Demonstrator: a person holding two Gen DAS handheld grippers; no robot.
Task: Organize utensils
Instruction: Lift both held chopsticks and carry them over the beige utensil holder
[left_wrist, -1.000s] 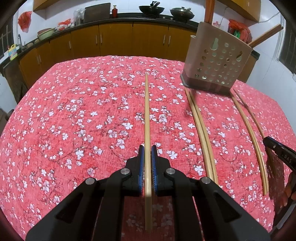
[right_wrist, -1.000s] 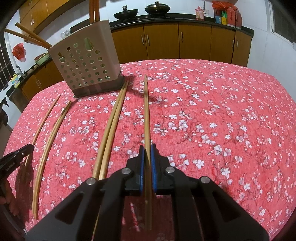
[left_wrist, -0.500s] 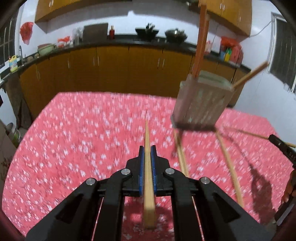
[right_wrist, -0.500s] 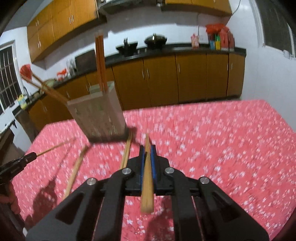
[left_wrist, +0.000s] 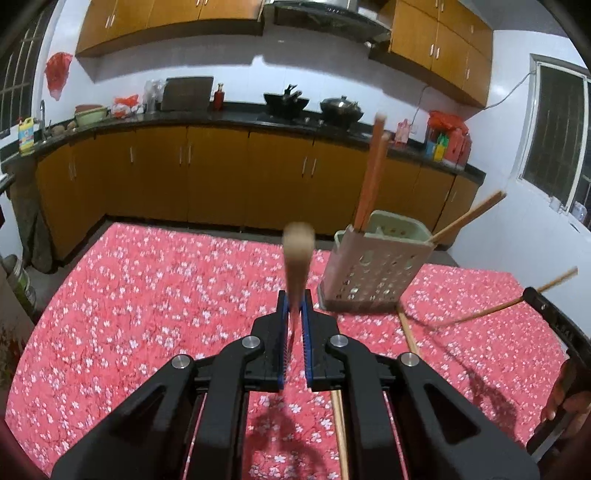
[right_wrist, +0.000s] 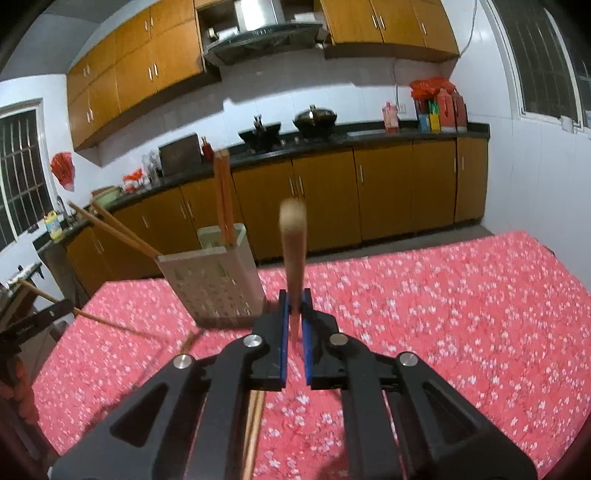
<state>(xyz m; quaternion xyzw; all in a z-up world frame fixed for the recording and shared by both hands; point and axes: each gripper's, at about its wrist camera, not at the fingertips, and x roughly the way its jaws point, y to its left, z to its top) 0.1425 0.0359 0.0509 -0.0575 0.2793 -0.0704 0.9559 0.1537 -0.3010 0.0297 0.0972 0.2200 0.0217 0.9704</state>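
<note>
Red flowered tablecloth (left_wrist: 155, 295) carries the perforated holder (left_wrist: 373, 273), with 2 loose chopsticks (right_wrist: 255, 424) on the cloth beside it. Best to swing each chopstick upright above the holder's mouth before lowering. Left gripper (left_wrist: 294, 314) and right gripper (right_wrist: 294, 314) tilt gently downward, each clamped on 1 chopstick (left_wrist: 297, 258) raised off the table.

No text I can read from here.

In my right wrist view, the left gripper (right_wrist: 68, 308) has faint pale lettering along its black arm, too small and blurred for me to read. The yellow bottle (left_wrist: 26, 134) by the sink and the coloured packs (right_wrist: 436, 110) on the counter (right_wrist: 369, 134) carry labels, but I can make out no word, brand or number on any.
</note>
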